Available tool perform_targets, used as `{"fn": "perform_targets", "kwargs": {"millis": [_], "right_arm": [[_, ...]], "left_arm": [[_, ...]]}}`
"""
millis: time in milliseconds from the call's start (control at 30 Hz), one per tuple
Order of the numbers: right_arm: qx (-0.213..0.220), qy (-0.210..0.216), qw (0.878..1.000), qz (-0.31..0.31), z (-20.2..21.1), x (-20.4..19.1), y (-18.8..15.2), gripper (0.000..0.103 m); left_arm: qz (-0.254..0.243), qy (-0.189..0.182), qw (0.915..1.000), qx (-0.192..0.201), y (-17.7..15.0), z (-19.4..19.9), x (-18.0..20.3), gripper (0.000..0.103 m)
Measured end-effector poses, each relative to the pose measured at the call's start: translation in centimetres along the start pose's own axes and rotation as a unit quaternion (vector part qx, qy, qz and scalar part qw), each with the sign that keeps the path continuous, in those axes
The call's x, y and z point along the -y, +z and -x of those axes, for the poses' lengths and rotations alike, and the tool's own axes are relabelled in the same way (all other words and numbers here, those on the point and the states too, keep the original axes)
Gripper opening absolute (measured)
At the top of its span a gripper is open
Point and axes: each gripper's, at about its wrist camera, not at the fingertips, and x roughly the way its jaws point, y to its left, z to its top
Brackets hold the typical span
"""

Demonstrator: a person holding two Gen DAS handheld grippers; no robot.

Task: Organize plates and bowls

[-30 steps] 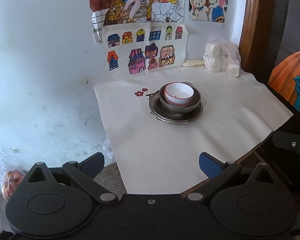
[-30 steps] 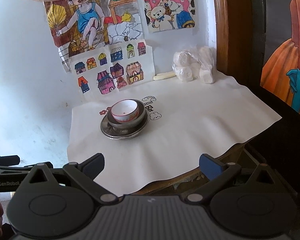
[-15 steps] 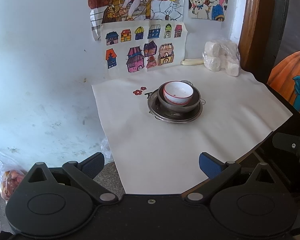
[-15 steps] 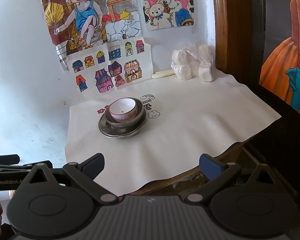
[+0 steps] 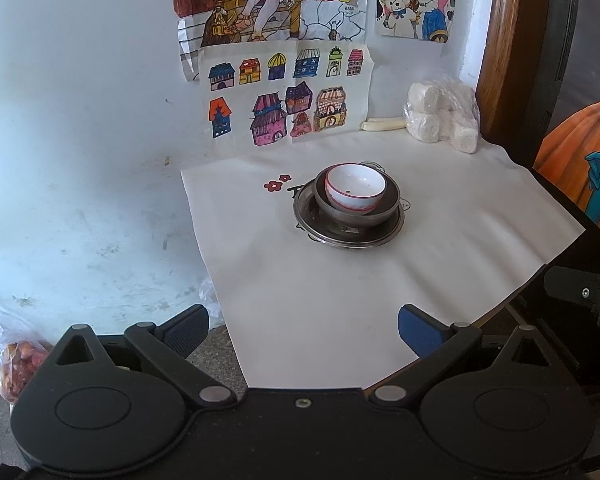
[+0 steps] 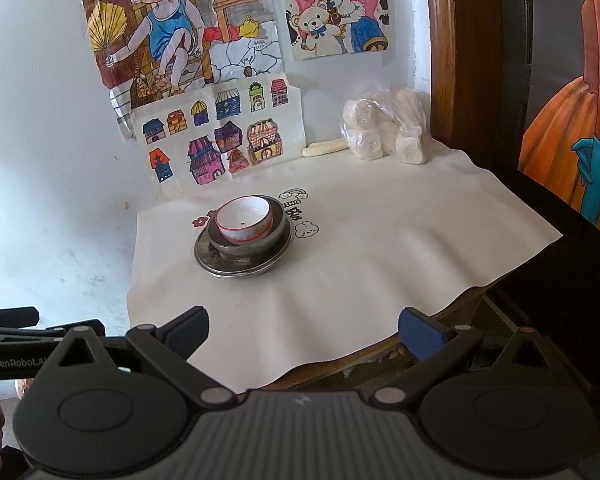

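A white bowl with a red rim (image 5: pixel 355 191) (image 6: pixel 244 220) sits tilted inside a dark metal bowl (image 5: pixel 352 216) (image 6: pixel 256 246), which rests on a metal plate (image 5: pixel 342 238) (image 6: pixel 236 266). The stack stands on a table under a white cloth (image 5: pixel 320 300) (image 6: pixel 380 248). My left gripper (image 5: pixel 303 330) hangs open off the near-left edge of the table, well short of the stack. My right gripper (image 6: pixel 303 330) is open too, back from the front edge, with nothing between its fingers.
A clear bag of white rolls (image 5: pixel 444 118) (image 6: pixel 384 128) and a pale stick (image 5: pixel 382 124) lie at the back by the wall. Drawings hang on the wall. A wooden door frame (image 5: pixel 500 48) is at the right. A plastic bag (image 5: pixel 14 356) lies on the floor, left.
Both grippers have drifted slightly, so the bowl stack sits a little differently in each view. The bowls and plate have not moved, and both grippers stay open.
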Motion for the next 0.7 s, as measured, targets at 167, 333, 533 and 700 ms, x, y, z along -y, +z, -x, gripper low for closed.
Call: {"fn": "perform_targets", "kwargs": {"millis": [167,333,533,700], "right_arm": [[0.0,0.0,1.0,0.0,0.0,-0.03,0.03,0.103],[-0.001,0.0,1.0,0.001,-0.01,-0.01,0.04,0.103],[-0.001,0.0,1.0,0.001,-0.01,-0.04,0.07,0.103],[-0.001,0.0,1.0,0.001,-0.18,0.14,-0.04,0.103]], "left_arm": [[0.0,-0.001,1.0,0.0,0.05,-0.07,0.0,0.101],[0.0,-0.002,1.0,0.0,0.05,-0.12,0.02,0.101],[0.001,-0.003,1.0,0.0,0.06,-0.21,0.05,0.101],[-0.001,-0.003,1.0,0.002,0.02,-0.31,0.46,0.101]]}}
